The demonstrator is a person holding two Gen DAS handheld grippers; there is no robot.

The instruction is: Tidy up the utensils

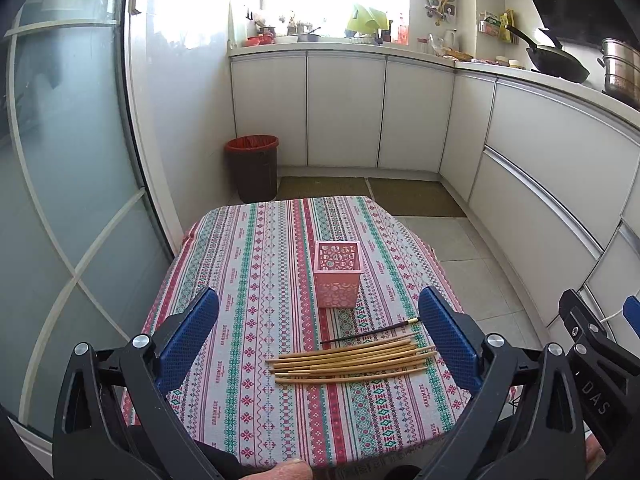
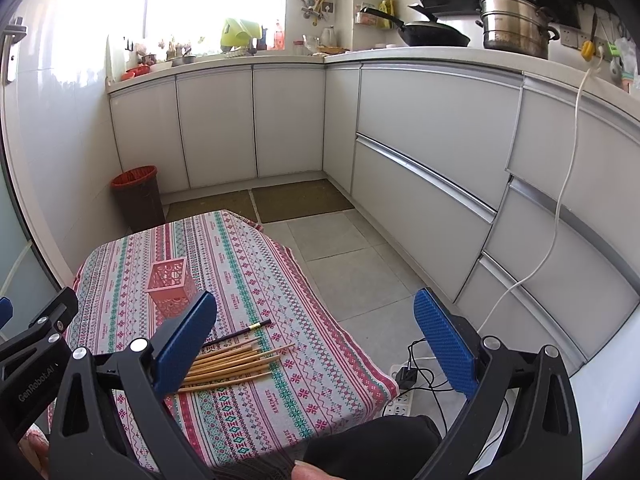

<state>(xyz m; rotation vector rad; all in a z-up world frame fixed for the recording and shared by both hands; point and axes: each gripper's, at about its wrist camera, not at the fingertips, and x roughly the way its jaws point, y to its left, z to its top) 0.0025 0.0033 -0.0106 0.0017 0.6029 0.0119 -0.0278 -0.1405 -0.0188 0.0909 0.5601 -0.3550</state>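
Several bamboo chopsticks [image 1: 352, 361] lie in a loose bundle on the patterned tablecloth [image 1: 256, 280], with one dark chopstick [image 1: 370, 332] just beyond them. A pink perforated holder [image 1: 337, 273] stands upright behind them, empty as far as I see. My left gripper [image 1: 319, 322] is open above the near table, its blue pads wide on either side of the bundle. My right gripper [image 2: 316, 328] is open and empty, off the table's right side; its left pad [image 2: 186, 340] hides part of the chopsticks [image 2: 232, 362]. The holder [image 2: 171, 286] also shows there.
A dark bin with a red liner [image 1: 253, 166] stands on the floor beyond the table. White cabinets [image 2: 420, 152] run along the back and right. A power strip with cables [image 2: 404, 392] lies on the floor to the table's right. A glass door [image 1: 72, 160] is at left.
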